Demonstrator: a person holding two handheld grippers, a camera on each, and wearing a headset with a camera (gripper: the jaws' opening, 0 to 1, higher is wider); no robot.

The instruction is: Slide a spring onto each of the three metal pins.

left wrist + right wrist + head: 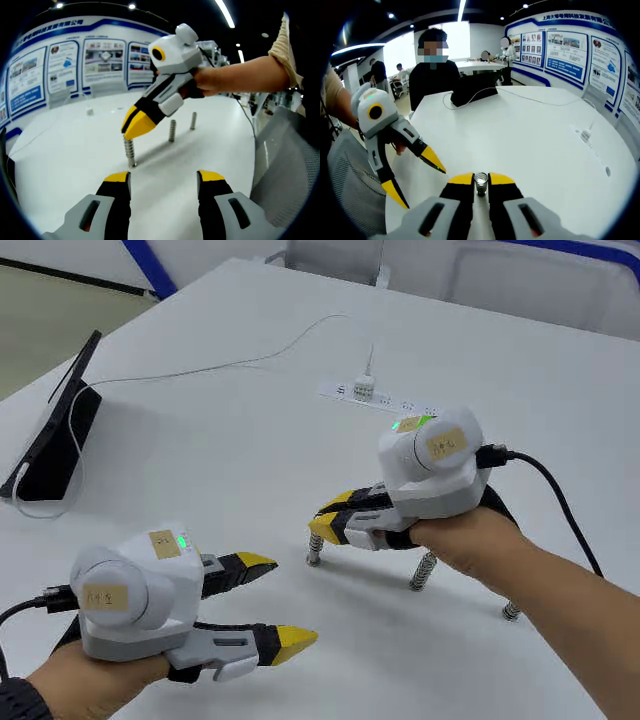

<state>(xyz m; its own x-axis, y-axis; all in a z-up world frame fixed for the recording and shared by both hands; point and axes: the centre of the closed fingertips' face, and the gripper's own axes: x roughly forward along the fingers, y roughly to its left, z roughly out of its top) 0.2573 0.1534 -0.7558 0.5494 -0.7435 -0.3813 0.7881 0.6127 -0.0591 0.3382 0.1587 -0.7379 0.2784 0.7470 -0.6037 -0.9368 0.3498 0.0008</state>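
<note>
Three metal pins stand in a row on the white table (230, 440). My right gripper (325, 527) is shut on the top of the spring (315, 550) that sits on the leftmost pin; in the right gripper view the spring's coil end (481, 183) is pinched between the yellow tips. The middle pin (424, 571) carries a spring (172, 130). The third pin (511, 610) is half hidden by the forearm, and I cannot tell if it carries a spring. My left gripper (278, 600) hovers open and holds nothing, near the table's front, its fingertips (118, 177) pointing at the pins.
A white power strip (375, 397) with a plugged cable lies at the back. A black tablet-like device (60, 430) stands at the left edge. A person in black (434, 75) stands beyond the far side of the table. Bare tabletop lies between the device and the pins.
</note>
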